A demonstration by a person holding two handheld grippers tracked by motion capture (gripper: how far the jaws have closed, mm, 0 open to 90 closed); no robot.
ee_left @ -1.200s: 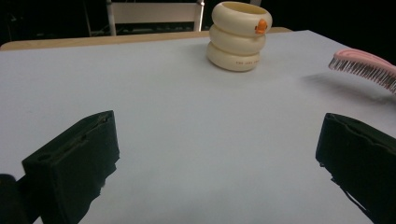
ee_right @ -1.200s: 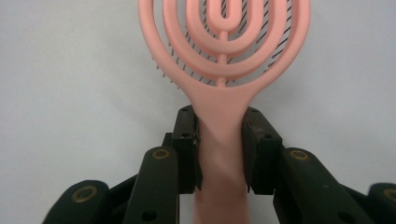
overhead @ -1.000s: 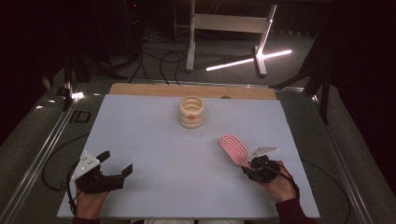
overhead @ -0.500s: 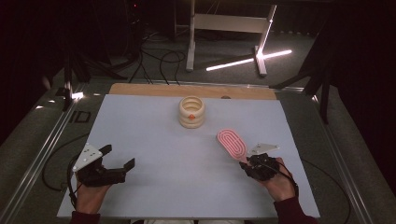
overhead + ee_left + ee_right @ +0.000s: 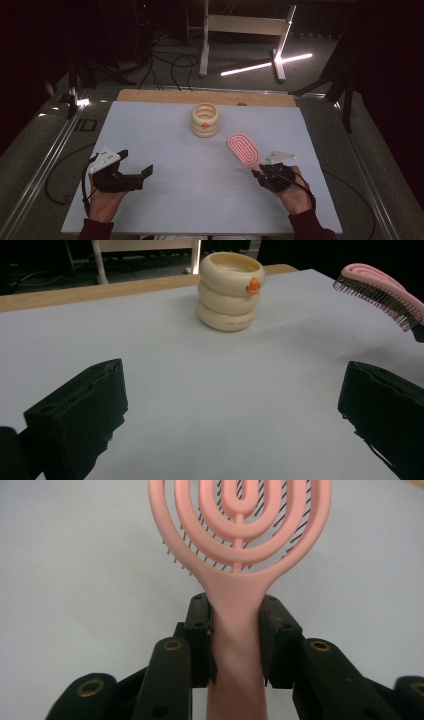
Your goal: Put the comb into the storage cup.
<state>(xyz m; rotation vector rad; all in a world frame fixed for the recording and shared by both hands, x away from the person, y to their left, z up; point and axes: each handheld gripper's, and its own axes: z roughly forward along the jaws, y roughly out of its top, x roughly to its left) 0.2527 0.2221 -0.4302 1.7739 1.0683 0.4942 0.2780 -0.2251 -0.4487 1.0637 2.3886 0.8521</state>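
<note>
Over the white table, the right gripper is clamping a light, stiff hairbrush by its handle, the best hold; left gripper is gaping empty.

Smooth pink plastic hairbrush, glossy cream cup, matt table

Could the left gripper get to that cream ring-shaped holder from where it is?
Probably yes. The left gripper is open and holds nothing, and bare table lies between it and the cream holder. The pink brush, clamped in the right gripper, hangs off to one side, out of that path.
</note>
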